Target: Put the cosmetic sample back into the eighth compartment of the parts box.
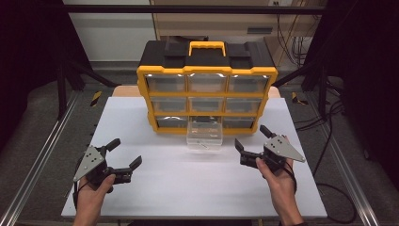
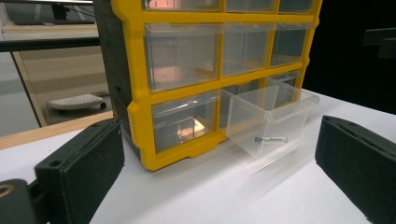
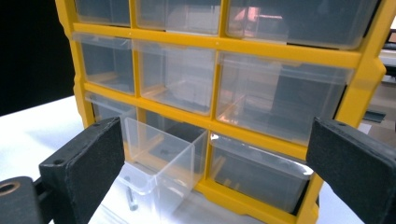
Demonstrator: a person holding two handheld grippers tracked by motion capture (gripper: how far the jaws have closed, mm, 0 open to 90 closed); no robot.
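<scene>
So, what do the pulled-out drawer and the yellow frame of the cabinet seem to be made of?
The drawer looks like clear, glossy plastic: the screw inside shows through its wall. The frame looks like opaque yellow moulded plastic with a smooth, slightly shiny finish and rounded edges. Neither can be confirmed by sight alone.

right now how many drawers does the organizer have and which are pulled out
9, in three rows of three in the yellow organizer. Eight are pushed in; the bottom-middle drawer is pulled out, with a small bolt inside. Both grippers are open.
</scene>
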